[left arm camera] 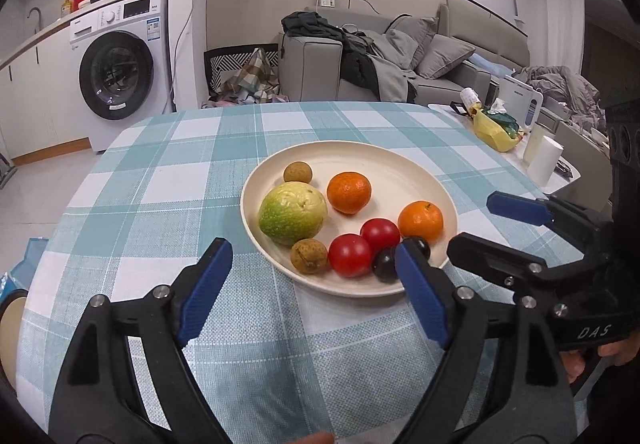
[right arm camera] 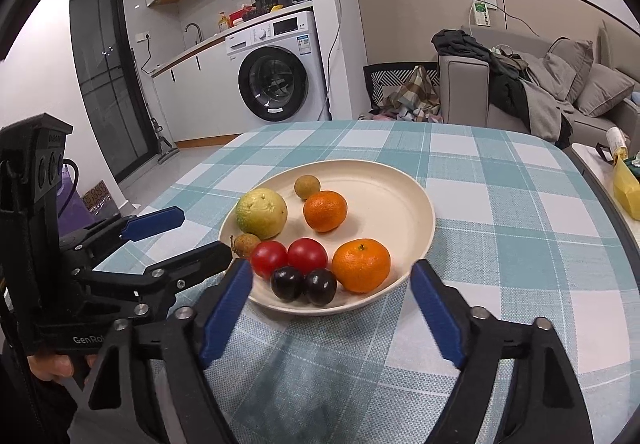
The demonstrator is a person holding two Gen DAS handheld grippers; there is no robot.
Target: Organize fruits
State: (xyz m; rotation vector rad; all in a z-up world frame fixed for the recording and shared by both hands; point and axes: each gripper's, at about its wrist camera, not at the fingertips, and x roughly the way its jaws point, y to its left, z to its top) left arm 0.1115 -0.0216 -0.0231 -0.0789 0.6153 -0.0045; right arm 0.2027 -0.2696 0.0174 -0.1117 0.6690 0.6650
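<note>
On a table covered by a teal-and-white checked cloth (left arm camera: 168,180), the left gripper (left arm camera: 316,292) hovers with its blue-padded jaws spread wide and nothing between them but cloth. Its left finger stands clear of the cream plate (left arm camera: 400,164); its right finger overlaps the plate's near rim in the left wrist view, just in front of the dark plums (left arm camera: 385,263), though whether it touches anything cannot be told.

On the plate, from left to right in that view: a large green-yellow guava-like fruit (left arm camera: 292,213) with one brown longan (left arm camera: 297,172) behind it and another longan (left arm camera: 309,255) at its front, then a mandarin (left arm camera: 349,192) toward the middle, two red tomatoes (left arm camera: 351,254) side by side, the plums at the near rim, and a second mandarin (left arm camera: 420,221) on the right. All the fruit sits in the plate's near and left part.

Further right, the right gripper (right arm camera: 332,304) also gapes open and holds nothing. In the right wrist view its two fingers straddle the plate's near edge, the plums and the nearer mandarin lying just beyond the gap, apart from both pads. The two grippers sit close beside each other, each gripped from below by a hand (right arm camera: 52,366).
</note>
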